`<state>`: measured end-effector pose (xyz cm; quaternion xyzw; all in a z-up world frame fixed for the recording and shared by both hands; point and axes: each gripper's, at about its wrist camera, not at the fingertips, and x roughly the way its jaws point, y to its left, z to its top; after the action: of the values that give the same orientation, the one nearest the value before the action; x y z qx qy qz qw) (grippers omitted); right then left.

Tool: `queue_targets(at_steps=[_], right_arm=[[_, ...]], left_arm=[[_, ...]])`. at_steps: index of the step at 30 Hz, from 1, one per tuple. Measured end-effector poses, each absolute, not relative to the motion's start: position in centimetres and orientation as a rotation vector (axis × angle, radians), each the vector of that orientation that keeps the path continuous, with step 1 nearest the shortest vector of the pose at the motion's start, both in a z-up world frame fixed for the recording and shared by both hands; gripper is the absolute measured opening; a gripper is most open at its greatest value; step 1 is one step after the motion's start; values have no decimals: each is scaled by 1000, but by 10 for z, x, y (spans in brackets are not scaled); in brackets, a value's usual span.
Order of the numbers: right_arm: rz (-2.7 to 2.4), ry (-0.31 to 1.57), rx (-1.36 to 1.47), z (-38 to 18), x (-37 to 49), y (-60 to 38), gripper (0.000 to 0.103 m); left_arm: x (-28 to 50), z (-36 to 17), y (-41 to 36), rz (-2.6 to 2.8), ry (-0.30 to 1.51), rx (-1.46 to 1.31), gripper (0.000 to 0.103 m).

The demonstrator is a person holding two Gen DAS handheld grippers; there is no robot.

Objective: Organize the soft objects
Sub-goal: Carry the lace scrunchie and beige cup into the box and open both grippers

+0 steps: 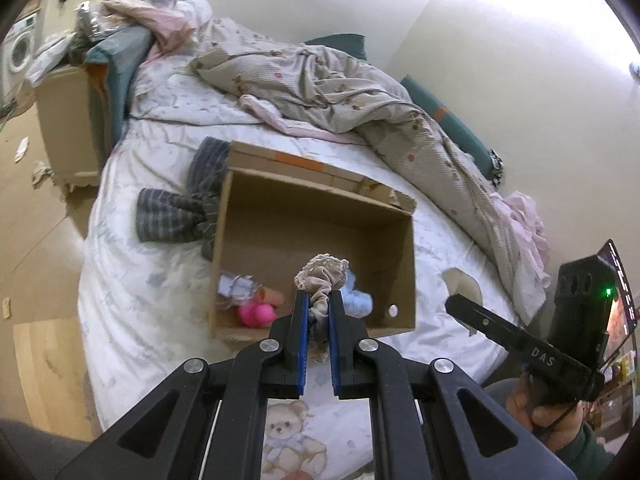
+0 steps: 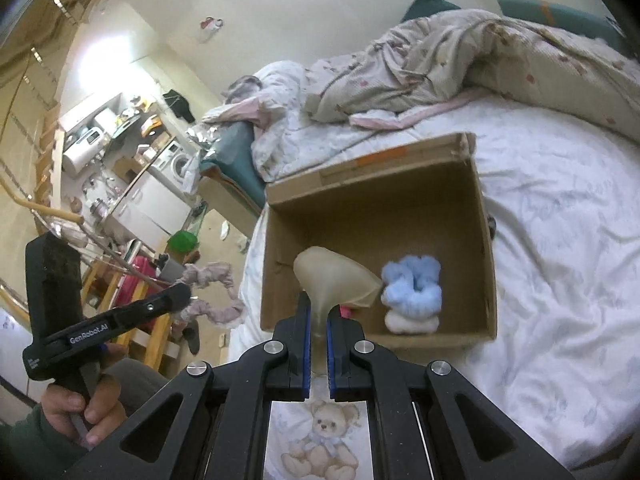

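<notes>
Above the cardboard box [image 1: 316, 216], left jaws clamped on beige scrunchie [image 1: 322, 280], right jaws pinching translucent pad [image 2: 332, 276]

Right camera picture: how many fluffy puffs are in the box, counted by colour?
Blue puff: 1
White puff: 1
Total in the cardboard box: 2

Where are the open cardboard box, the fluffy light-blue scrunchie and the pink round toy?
open cardboard box [image 2: 372, 216]: right wrist view, inner back wall.
fluffy light-blue scrunchie [image 2: 412, 284]: right wrist view, its upper loop.
pink round toy [image 1: 256, 314]: left wrist view, its middle.
</notes>
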<state>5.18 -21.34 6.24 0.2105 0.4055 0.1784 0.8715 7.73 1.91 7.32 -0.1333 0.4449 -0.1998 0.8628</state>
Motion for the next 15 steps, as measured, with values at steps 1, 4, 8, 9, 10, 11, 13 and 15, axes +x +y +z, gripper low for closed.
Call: queue_targets(at_steps=[1, 4, 8, 9, 10, 11, 13, 15], right_arm=[[390, 838, 445, 64, 55, -215, 7], [406, 826, 439, 66, 65, -217, 8], [402, 830, 438, 60, 81, -220, 8], [399, 832, 439, 57, 84, -220, 8], [398, 835, 444, 54, 87, -221, 8], [395, 842, 450, 50, 91, -222, 8], [395, 853, 469, 41, 97, -224, 8], [414, 859, 517, 30, 101, -228, 8]], left_arm=[[80, 74, 16, -426, 931, -272, 8], [91, 74, 7, -433, 927, -249, 8], [106, 69, 1, -432, 932, -237, 8], [111, 66, -1, -429, 934, -234, 8], [114, 64, -2, -426, 937, -233, 8], [119, 60, -3, -424, 943, -231, 8], [126, 51, -6, -417, 952, -228, 8], [132, 40, -7, -414, 966, -230, 8]])
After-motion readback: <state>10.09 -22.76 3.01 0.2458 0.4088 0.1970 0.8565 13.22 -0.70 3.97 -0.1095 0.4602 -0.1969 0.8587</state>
